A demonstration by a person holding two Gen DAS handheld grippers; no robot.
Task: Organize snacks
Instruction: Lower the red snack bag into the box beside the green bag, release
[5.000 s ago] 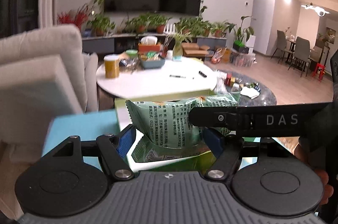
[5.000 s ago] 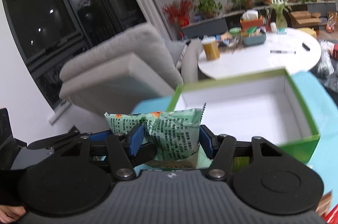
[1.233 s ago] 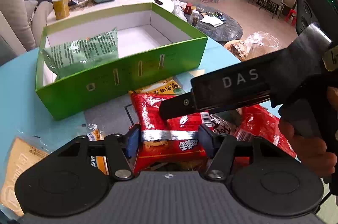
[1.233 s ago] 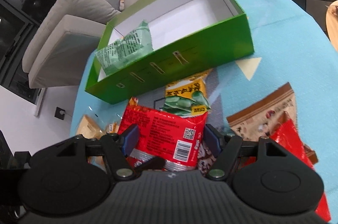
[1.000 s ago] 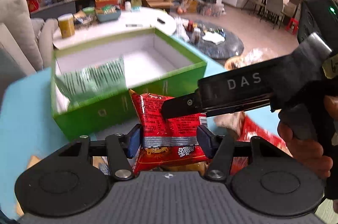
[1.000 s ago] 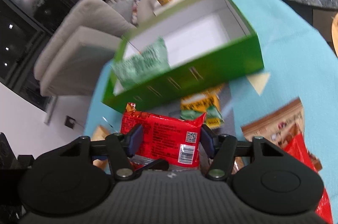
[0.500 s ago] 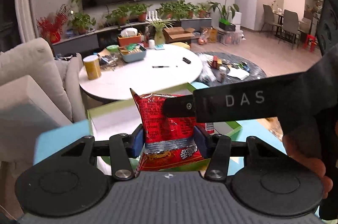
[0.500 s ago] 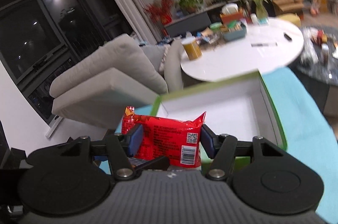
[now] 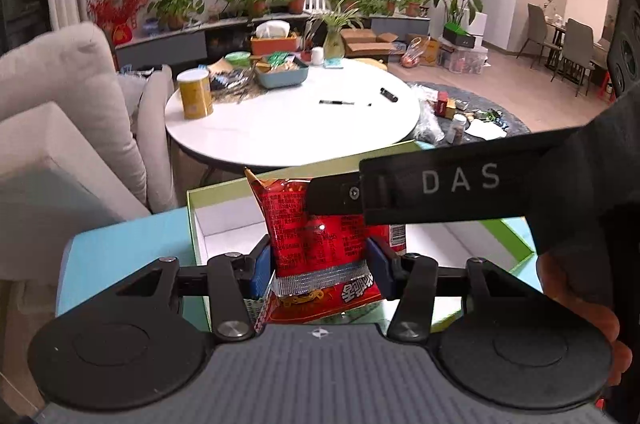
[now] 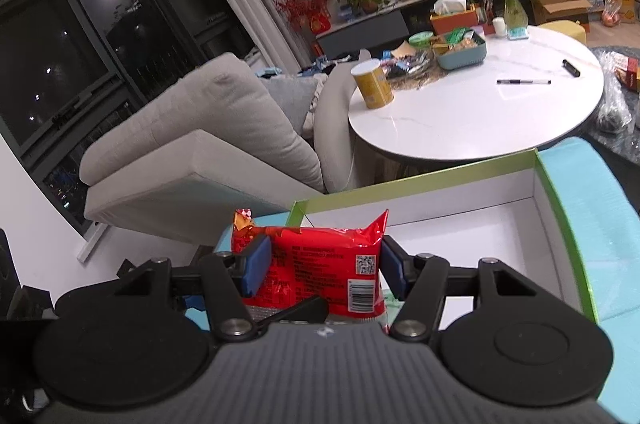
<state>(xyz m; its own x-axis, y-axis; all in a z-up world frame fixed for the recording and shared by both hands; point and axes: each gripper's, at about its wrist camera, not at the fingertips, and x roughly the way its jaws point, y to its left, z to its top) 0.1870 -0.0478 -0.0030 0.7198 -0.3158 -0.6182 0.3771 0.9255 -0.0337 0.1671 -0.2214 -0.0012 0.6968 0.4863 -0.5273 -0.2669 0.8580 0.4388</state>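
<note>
Both grippers hold one red snack packet (image 9: 316, 240) in the air, at the near rim of the green box (image 9: 192, 216). My left gripper (image 9: 318, 266) is shut on the packet's lower part, its blue pads pressing both sides. My right gripper (image 10: 322, 270) is shut on the same red packet (image 10: 316, 264), seen from its printed back with a barcode. The right gripper's black finger crosses the left wrist view over the packet's top. The green box (image 10: 560, 200) has a white inside and stands on the light blue table (image 10: 600, 176). A hand (image 9: 576, 304) grips the right tool.
Beyond the box stand a round white table (image 9: 292, 120) with a yellow can (image 9: 195, 92), a pen and a blue tray. A grey sofa (image 10: 192, 144) is at the left, by dark windows. Plants and a television line the far wall.
Both grippers lifted the red packet off the table's snack pile and carried it toward the green box. The views tilted up from the tabletop to the room. The green packet in the box is hidden now.
</note>
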